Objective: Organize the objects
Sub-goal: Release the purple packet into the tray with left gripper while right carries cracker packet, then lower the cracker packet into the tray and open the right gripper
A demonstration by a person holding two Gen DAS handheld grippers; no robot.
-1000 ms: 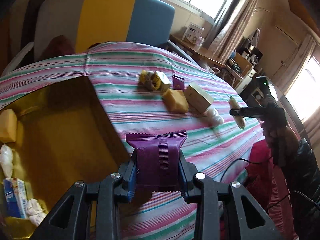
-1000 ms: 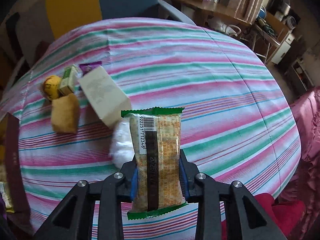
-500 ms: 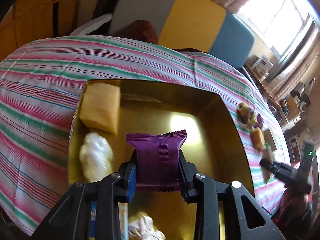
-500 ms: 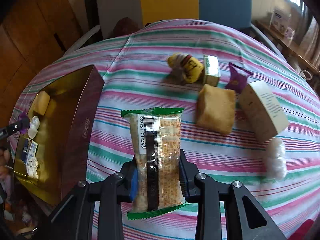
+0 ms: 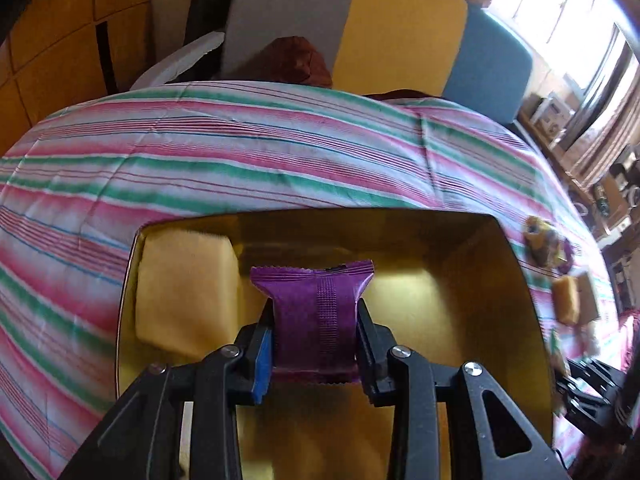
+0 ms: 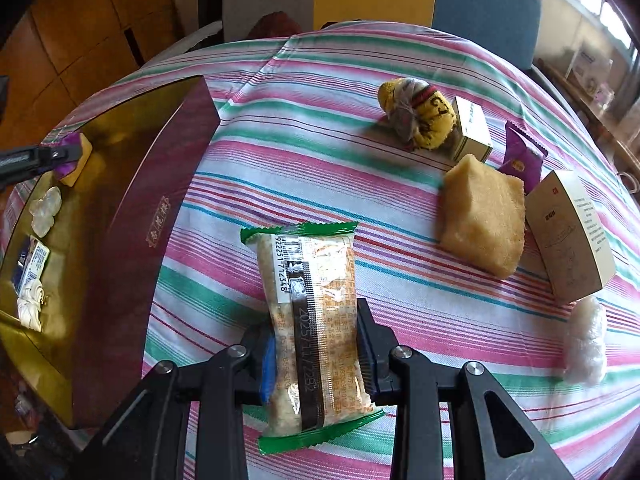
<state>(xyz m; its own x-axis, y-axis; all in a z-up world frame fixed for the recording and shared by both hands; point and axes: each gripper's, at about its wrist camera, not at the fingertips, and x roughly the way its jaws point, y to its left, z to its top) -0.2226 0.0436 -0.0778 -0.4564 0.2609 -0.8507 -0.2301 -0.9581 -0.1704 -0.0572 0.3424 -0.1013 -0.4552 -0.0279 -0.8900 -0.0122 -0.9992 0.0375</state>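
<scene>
Striped cloth in pink, green and white covers the round table (image 6: 320,92), the largest surface in both views. At its left edge lies the open gold-lined box (image 6: 120,152), maroon on its outer wall; in the left wrist view its gold floor (image 5: 440,320) fills the near field. Inside the box, a pale yellow sponge block (image 5: 184,292) lies in the far left corner, and the right wrist view adds clear wrapped sweets (image 6: 44,210), a small blue-and-white carton (image 6: 30,264) and white wrapped pieces (image 6: 30,308) along the near left side.

On the cloth to the right, well apart from the box, is a cluster: a beige carton (image 6: 568,236), a second sponge block (image 6: 484,216) just beside it, a yellow cloth bundle (image 6: 416,114), a small green-and-white carton (image 6: 472,128), a purple sachet (image 6: 522,158) and a white wrapped lump (image 6: 584,344) nearest.

The right gripper (image 6: 320,356) is clamped on a clear green-edged snack pack (image 6: 312,320), held above the cloth between box and cluster. The left gripper (image 5: 316,340) holds a purple snack packet (image 5: 316,316) over the box floor, just right of the sponge block; its jaws are opening, though the pads still press the packet's sides.
</scene>
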